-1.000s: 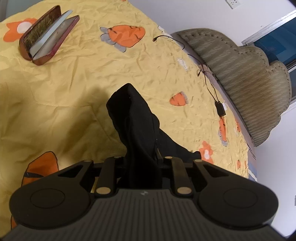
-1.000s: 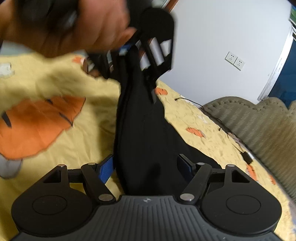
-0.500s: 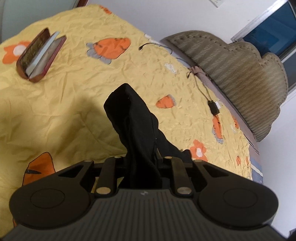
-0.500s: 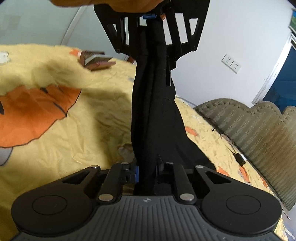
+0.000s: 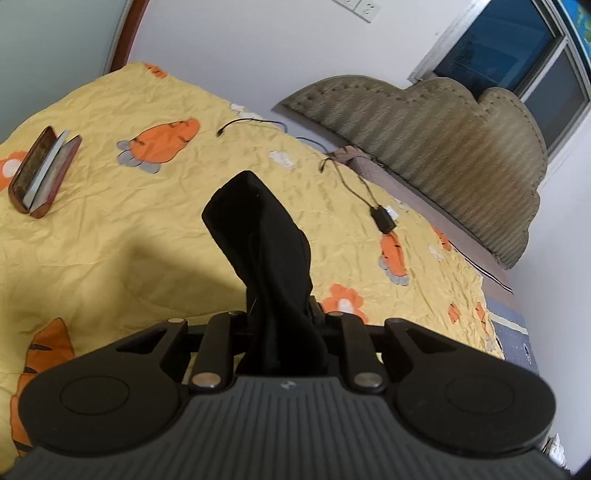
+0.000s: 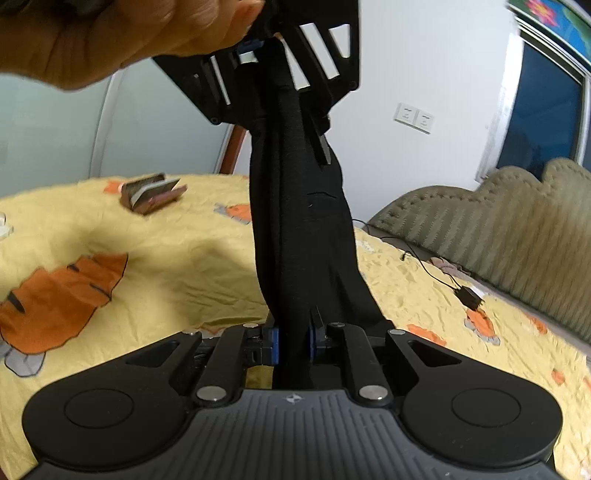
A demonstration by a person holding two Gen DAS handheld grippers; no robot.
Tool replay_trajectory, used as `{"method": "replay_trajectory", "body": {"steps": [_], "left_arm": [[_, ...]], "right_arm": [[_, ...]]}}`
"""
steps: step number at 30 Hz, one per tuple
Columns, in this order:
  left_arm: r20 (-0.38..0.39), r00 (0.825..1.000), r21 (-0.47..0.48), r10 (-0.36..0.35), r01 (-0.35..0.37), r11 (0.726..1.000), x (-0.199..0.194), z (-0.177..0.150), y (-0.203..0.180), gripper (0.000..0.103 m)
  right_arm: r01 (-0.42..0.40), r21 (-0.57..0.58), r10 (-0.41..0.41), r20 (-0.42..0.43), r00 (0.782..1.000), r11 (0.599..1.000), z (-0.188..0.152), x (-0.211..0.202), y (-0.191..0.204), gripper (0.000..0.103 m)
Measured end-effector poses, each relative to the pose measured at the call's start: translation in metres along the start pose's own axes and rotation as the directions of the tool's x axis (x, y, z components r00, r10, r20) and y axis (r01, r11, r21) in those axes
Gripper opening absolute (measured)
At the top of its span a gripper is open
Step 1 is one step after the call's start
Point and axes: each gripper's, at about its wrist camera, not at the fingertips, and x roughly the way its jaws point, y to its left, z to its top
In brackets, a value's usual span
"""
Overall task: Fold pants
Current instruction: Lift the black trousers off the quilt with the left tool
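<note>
Clamping a bunched length of black pants (image 6: 303,229), the right gripper (image 6: 293,341) has its blue-padded fingers (image 6: 272,345) pressed against the cloth from both sides. From there the fabric runs up toward twelve o'clock as a taut twisted column into the left gripper (image 6: 275,59), which pinches the upper end while a bare hand (image 6: 122,33) at eleven o'clock holds that tool. In the left wrist view, the left gripper (image 5: 282,317) is likewise closed on the pants (image 5: 266,243), whose free folded end juts out toward twelve o'clock above the bed. The garment hangs in the air between the two tools, lifted off the yellow bedspread (image 5: 110,221) with its orange carrot and flower prints. Farther out, at ten o'clock in the left view, an open brown case (image 5: 42,170) lies on the spread. Toward two o'clock a black cable with a small adapter (image 5: 384,219) trails across the cover, just beside the padded olive headboard (image 5: 443,147). Beyond it stand a white wall with sockets (image 6: 413,117) and a window (image 5: 517,62).
</note>
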Motion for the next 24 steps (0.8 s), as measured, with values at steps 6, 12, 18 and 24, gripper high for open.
{"method": "replay_trajectory", "body": {"steps": [6,12,18,24], "left_arm": [[0.028,1.0,-0.002,0.008,-0.008,1.0,-0.003,-0.012,-0.024,0.017],[0.075,0.994,-0.064,0.085,-0.08,0.995,0.003,-0.008,-0.002,0.018],[0.074,0.989,-0.093,0.125,-0.118,0.989,0.013,-0.011,0.029,0.018],[0.045,0.994,-0.108,0.102,-0.097,0.989,0.022,-0.005,0.056,0.017]], "right_arm": [[-0.059,0.088,0.059,0.006,0.998,0.994,-0.006,-0.006,-0.025,0.014],[-0.319,0.368,0.32,0.06,0.946,0.873,-0.016,-0.016,-0.1,0.018],[-0.202,0.498,0.266,-0.061,0.962,0.843,-0.016,0.05,-0.161,0.019],[-0.14,0.453,0.227,-0.145,0.963,0.88,-0.008,0.102,-0.172,0.019]]}}
